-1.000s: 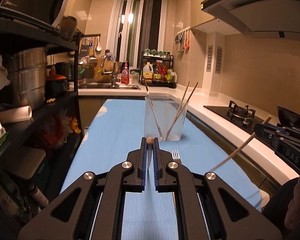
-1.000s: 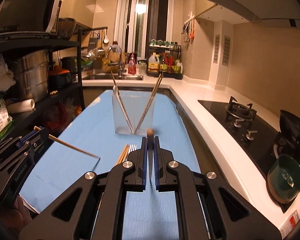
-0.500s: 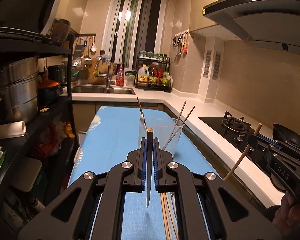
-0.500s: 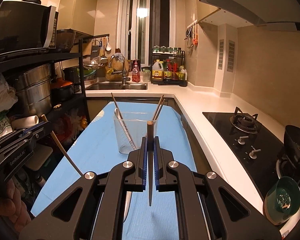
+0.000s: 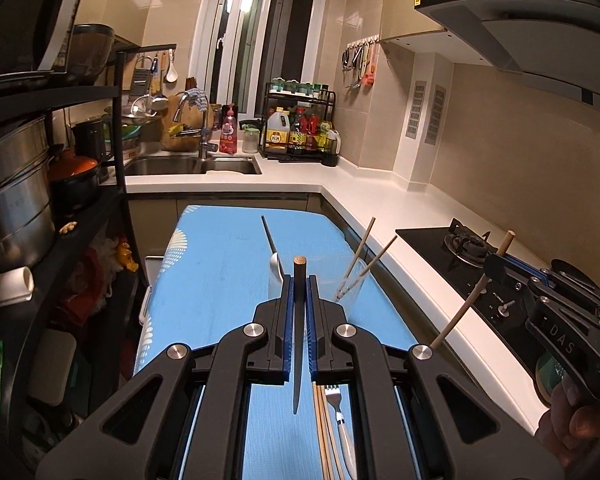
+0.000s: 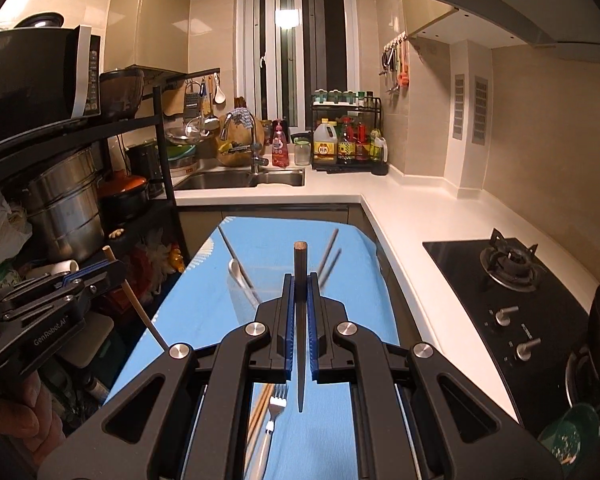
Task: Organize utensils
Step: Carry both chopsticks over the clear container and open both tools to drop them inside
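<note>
My left gripper (image 5: 299, 280) is shut on a wooden chopstick (image 5: 299, 340), held upright above the blue table (image 5: 220, 280). My right gripper (image 6: 300, 280) is shut on a second chopstick (image 6: 300, 340), also upright. Each gripper shows in the other's view, the right one (image 5: 496, 266) at the right edge and the left one (image 6: 112, 268) at the left edge. Just ahead, a clear glass cup (image 5: 356, 286) holds a white spoon (image 5: 275, 268) and two chopsticks (image 5: 364, 256); the cup (image 6: 240, 292) is blurred in the right wrist view. A fork (image 6: 274, 412) and more chopsticks (image 5: 322, 432) lie below my grippers.
A black shelf rack (image 5: 60, 240) with steel pots stands to the left. A white counter (image 5: 380, 208) with a gas hob (image 6: 508, 280) runs along the right. A sink (image 5: 192, 166) and bottle rack sit at the back.
Both grippers have risen and tilted, lifting their chopsticks from slanted to upright. The cup now sits lower and closer to the fingertips in both views.
</note>
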Demonstrator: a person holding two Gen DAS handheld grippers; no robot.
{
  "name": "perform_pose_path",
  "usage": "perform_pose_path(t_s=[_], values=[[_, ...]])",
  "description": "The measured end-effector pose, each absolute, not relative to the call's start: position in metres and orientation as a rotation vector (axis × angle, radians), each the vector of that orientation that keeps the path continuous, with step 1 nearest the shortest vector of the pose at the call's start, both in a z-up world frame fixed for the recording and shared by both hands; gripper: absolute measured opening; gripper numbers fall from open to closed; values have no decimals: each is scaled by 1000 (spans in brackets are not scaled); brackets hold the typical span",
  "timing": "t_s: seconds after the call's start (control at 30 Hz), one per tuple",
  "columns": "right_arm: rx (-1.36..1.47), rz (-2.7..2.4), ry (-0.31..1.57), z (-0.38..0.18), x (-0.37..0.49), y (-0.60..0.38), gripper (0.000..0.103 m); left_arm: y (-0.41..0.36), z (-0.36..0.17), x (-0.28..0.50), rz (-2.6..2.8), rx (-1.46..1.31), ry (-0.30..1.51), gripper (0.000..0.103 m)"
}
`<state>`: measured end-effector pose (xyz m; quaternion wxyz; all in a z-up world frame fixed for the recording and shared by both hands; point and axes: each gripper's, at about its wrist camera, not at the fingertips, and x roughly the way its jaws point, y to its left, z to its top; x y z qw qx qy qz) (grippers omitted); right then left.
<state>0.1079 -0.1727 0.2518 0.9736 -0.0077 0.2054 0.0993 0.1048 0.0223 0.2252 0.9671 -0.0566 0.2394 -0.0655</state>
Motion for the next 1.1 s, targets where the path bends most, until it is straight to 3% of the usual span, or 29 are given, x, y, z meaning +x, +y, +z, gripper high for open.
perform_pose_path(t_s=[0.53, 1.1], values=[[-11, 231, 283, 319, 200, -153, 6, 17, 303, 196, -175, -116, 360, 6], [-37, 257, 441, 244, 289, -144, 6, 8, 233, 275, -136, -36, 565, 6]])
